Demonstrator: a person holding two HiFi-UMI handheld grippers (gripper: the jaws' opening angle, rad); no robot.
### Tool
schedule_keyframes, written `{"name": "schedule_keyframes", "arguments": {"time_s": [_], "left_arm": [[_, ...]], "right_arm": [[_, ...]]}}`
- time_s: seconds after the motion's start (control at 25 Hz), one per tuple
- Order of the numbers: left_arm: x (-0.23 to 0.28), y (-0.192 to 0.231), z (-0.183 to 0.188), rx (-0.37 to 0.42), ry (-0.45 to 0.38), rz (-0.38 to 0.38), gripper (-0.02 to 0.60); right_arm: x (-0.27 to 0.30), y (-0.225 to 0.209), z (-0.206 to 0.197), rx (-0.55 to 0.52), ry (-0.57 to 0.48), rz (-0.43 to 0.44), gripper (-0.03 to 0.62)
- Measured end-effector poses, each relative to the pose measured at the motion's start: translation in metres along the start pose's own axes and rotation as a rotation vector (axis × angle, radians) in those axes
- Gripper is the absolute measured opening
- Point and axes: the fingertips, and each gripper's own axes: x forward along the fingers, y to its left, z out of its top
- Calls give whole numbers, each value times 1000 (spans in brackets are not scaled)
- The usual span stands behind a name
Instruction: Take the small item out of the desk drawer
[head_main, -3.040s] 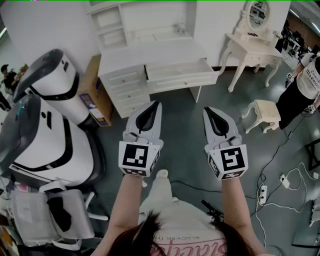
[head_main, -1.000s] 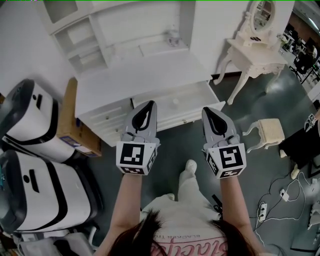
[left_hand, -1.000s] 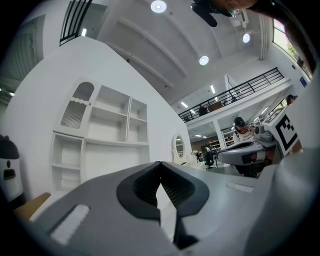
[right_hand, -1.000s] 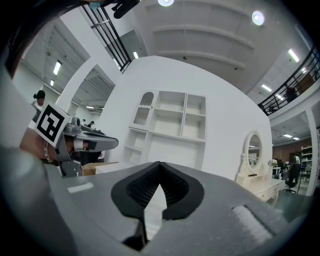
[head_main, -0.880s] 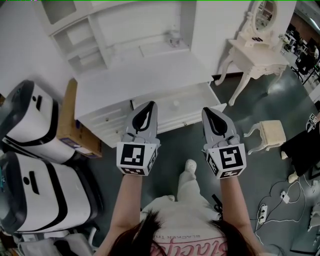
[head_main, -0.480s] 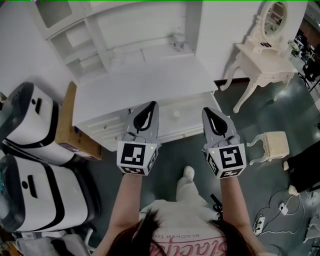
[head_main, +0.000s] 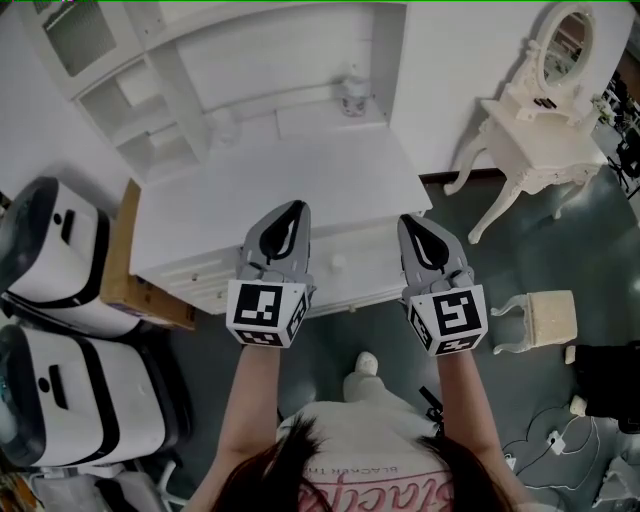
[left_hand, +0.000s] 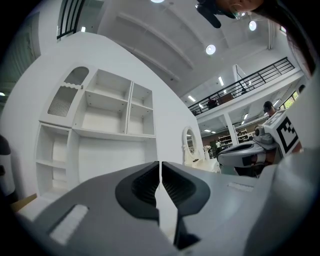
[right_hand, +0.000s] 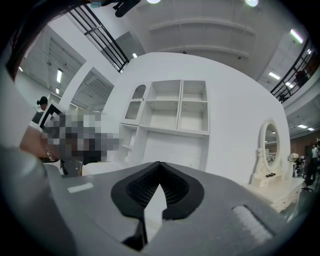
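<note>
In the head view the white desk (head_main: 290, 175) with a shelf hutch stands right in front of me. Its drawer (head_main: 365, 290) is pulled out under the desktop, between my two grippers. A small pale item (head_main: 338, 262) seems to lie inside; it is too small to make out. My left gripper (head_main: 290, 212) hovers over the desk's front edge with nothing between its jaws; only a hairline slit shows (left_hand: 160, 165) and the jaws are just opening. My right gripper (head_main: 413, 224) is level with it to the right, shut and empty (right_hand: 159, 164).
A white dressing table with an oval mirror (head_main: 545, 120) and a stool (head_main: 548, 318) stand to the right. Large white and black machines (head_main: 50, 270) and a cardboard box (head_main: 125, 280) crowd the left. A small jar (head_main: 352, 95) sits at the desk's back.
The desk has come closer and lower in the head view, so both grippers now reach over its front edge and the drawer. The grippers keep the same stance side by side.
</note>
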Motion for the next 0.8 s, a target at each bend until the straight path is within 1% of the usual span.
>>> {"name": "schedule_keyframes", "arguments": {"time_s": [0.28,0.48,0.6,0.68,0.8], "left_arm": [[49,-2,-4,-1,5,36,59],[75,-1,-8,-8,16,61,112],[86,-2,-12,-4,29,63,172],[92,-2,-14,0,37,58,228],[98,-1,-19,-7,46,49,292]], "right_arm": [[33,-44,-6,8,-7,41,3],[51,-66,-10,8,-5,72,3],[59,-74,-14,11,-1,86,3],[64,-77,-16,13,1,91,3],[70,-79,-19,13,8,99,3]]}}
